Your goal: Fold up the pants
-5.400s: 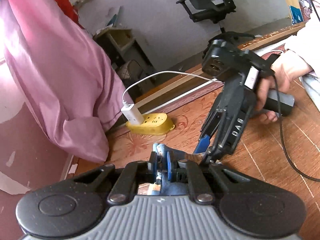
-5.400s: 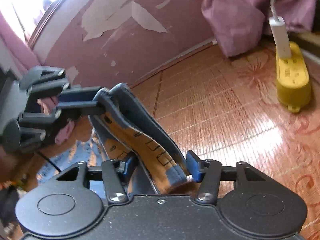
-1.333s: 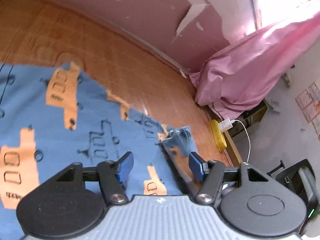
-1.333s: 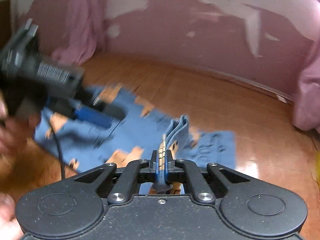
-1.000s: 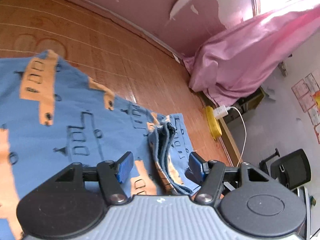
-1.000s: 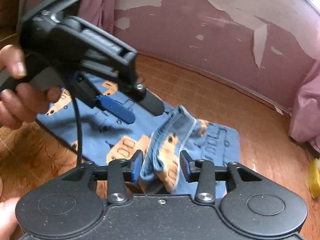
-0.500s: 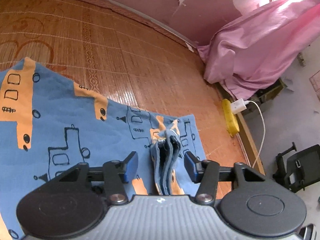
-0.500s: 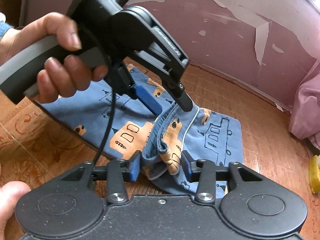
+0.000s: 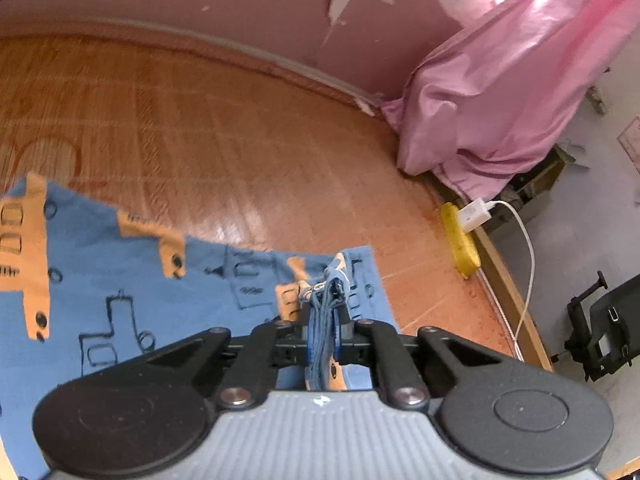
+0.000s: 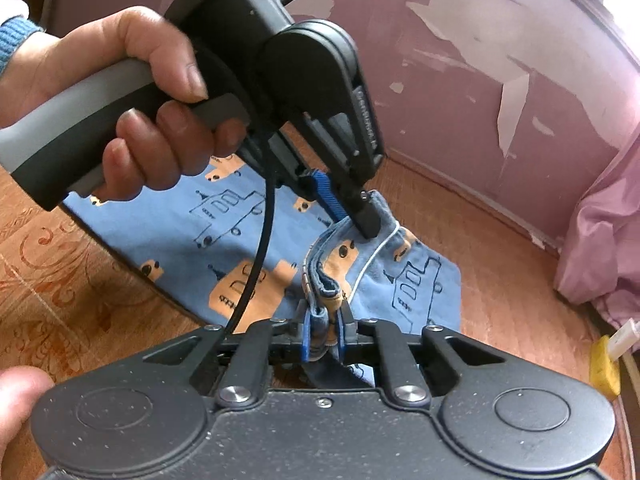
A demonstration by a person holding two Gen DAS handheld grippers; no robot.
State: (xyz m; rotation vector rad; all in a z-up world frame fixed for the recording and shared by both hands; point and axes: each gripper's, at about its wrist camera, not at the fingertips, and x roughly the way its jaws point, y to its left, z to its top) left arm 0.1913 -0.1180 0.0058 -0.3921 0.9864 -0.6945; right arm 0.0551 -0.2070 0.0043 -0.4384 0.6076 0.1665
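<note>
Both grippers are clamped on the pants w/ jaws nearly together. Your left gripper point(image 9: 325, 334) pinches a bunched stack of blue waistband layers standing upright between its blue pads, and the rest of the pants point(image 9: 120, 292) lies flat on the wooden surface point(image 9: 224, 152) to the left & ahead of it, blue fabric w/ orange and outline vehicle prints. From the right wrist view, your right gripper point(image 10: 322, 338) holds another bit of that same folded waistband edge, orange print showing just above the pads; the pants point(image 10: 192, 240) spread out beyond it toward the wall, a white drawstring point(image 10: 376, 252) looping over the raised fold. Left gripper point(image 10: 362, 216) shows there too, tilted down from upper left, its tips on the waistband fold just ahead of your right one, so the 2 grips sit close together along one edge. Your left hand point(image 10: 132, 100) wraps the grey handle, fingers curled under, thumb on top; a black cable point(image 10: 256, 248) hangs from it down across the cloth. A fingertip of your other hand shows at lower left, blurred. Pink cloth point(image 9: 500, 80) is bunched at the far right corner, w/ a yellow power strip point(image 9: 460, 240) & white charger point(image 9: 474, 213) near it, well apart from the pants.
</note>
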